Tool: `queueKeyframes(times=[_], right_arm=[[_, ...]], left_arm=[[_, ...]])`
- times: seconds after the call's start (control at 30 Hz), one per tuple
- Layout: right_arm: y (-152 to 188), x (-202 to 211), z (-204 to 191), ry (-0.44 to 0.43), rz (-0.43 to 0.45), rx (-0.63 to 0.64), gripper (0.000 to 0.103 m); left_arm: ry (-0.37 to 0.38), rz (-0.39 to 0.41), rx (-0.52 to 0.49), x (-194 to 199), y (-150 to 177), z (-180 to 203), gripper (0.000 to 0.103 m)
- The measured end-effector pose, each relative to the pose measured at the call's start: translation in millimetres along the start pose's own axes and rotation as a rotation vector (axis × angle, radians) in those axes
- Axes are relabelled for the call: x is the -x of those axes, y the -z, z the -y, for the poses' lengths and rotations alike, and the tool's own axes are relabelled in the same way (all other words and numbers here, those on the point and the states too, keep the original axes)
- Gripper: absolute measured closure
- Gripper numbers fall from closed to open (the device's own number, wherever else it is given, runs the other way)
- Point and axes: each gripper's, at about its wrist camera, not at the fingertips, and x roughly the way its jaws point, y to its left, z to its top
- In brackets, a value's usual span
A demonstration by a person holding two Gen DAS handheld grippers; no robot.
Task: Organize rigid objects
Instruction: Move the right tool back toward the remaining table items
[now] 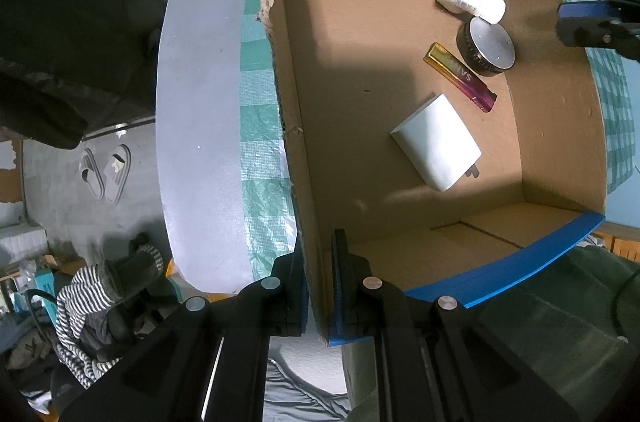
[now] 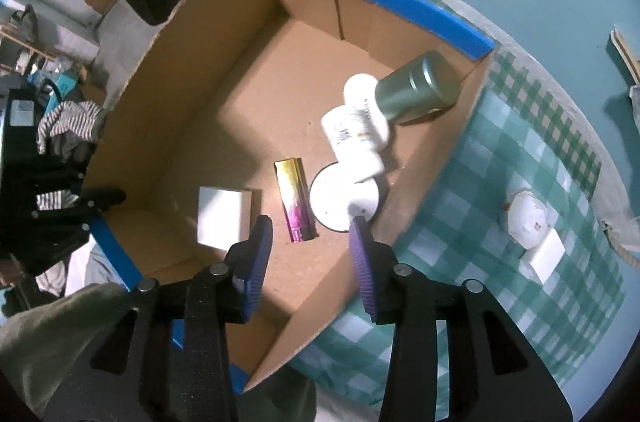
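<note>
Your left claw (image 1: 320,286) is clamping the cardboard box (image 1: 304,182) wall (pads pinched tight), while your right claw (image 2: 310,254) is hovering released above the gold-pink tube (image 2: 294,200), which is lying beside the white charger (image 2: 222,216) inside.

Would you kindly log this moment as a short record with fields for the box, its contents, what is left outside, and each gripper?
box: cardboard box on checked cloth
inside: green tin, white bottle, round lid, gold-pink stick, white charger
outside: white cube, round white item
left gripper: shut on box wall
right gripper: open, empty, above box
</note>
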Motion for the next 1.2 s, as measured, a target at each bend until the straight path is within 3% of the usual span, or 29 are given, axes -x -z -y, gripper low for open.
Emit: queueKeyframes(times=[0.57,0.67,0.9,1.07,1.2], right_arm=[[15.9,30.9,58.8,0.054,0.040,-0.099,0.045],[24.8,30.7,87.5,0.069,0.037,-0.157,0.039],[53.1,21.9,187.7,0.152,0.017,-0.373,0.036],[66.9,9.3,245.6,0.140,0.011,-0.524,0.036],[71.6,-5.0,269.3,0.107,0.007,-0.586,0.036]], left_arm=[[-0.014,-0.003,0.014,-0.5,-1.1,0.6,0.093],[-0.015,-0.001,0.020,1.0,-1.6,1.6,0.093],[-0.026,-0.006,0.032,0.3,-2.4,4.2,0.093],[-0.018,0.000,0.063,1.8,-2.5,2.4,0.093],[-0.018,-0.004,0.072,1.0,-2.3,1.6,0.093]])
